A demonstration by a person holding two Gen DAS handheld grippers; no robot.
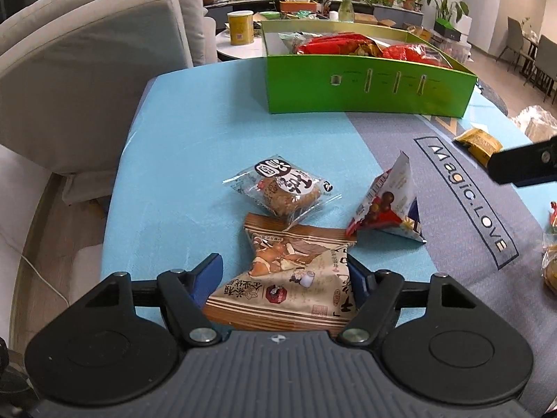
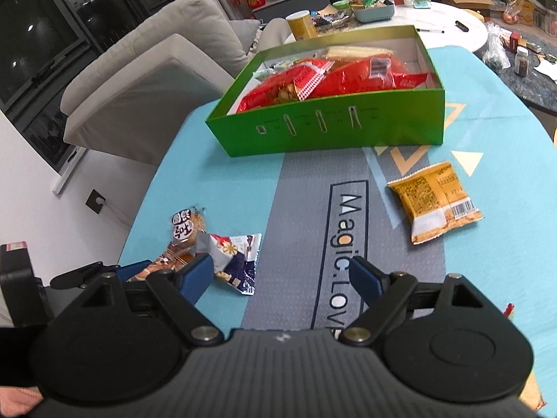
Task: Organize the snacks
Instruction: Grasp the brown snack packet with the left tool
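Note:
A brown snack packet [image 1: 289, 278] lies on the blue table cover between the blue pads of my left gripper [image 1: 285, 264]. Both pads touch its sides and its right edge is buckled up. Just beyond it sit a clear-wrapped cake [image 1: 278, 188] and a triangular packet [image 1: 390, 202]. My right gripper [image 2: 280, 264] stands open over the grey band of the cover, with nothing between its fingers. To its left is the triangular packet [image 2: 236, 257]; ahead to the right, a yellow packet [image 2: 435, 202]. The green box [image 2: 330, 125] at the back holds red bags.
A grey sofa [image 1: 87, 80] runs along the table's left side. Behind the green box [image 1: 365, 83] a round white table carries a yellow can [image 1: 240, 28] and potted plants. More wrapped snacks lie at the right edge [image 1: 550, 261].

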